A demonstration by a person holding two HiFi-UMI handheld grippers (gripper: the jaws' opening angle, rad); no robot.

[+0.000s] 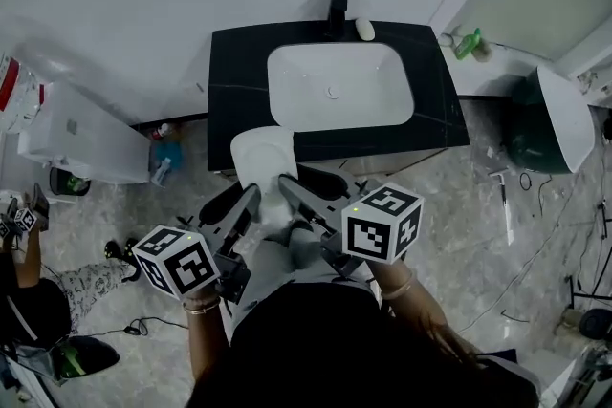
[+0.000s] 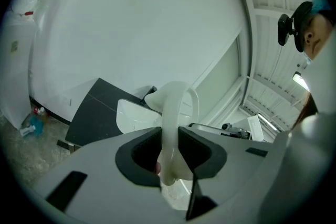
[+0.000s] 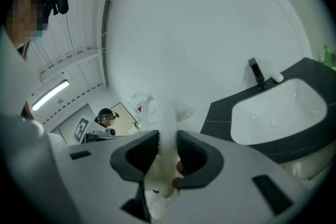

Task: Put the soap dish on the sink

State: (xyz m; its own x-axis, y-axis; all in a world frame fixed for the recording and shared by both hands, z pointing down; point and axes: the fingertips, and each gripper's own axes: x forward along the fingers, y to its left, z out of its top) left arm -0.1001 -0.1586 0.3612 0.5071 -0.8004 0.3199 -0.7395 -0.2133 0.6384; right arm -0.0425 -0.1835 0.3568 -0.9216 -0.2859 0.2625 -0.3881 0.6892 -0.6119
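Holding a white, glossy, oval soap dish (image 1: 260,156) between them, both grippers are working as a pair. The left gripper (image 2: 169,153) is clamping narrowly on the dish's left rim, and the right gripper (image 3: 167,157) is pinching the right rim the same way, with only that thin edge between its jaws. The dish is hanging in the air over the pale marbled floor (image 1: 478,205), and in the head view its far end is overlapping the near edge of the black table (image 1: 234,91). It is not resting on anything. A white rectangular sink basin (image 1: 287,62) is sitting in that table, with a black tap (image 1: 338,7) at its far side.

The dish is looking stiff and smooth, probably ceramic or hard plastic, so it is likely slippery in the jaws and liable to chip if knocked. Gripping opposite rims seems the sound hold. Lowering it level and gently onto a flat black strip beside the basin is what the placing is calling for.
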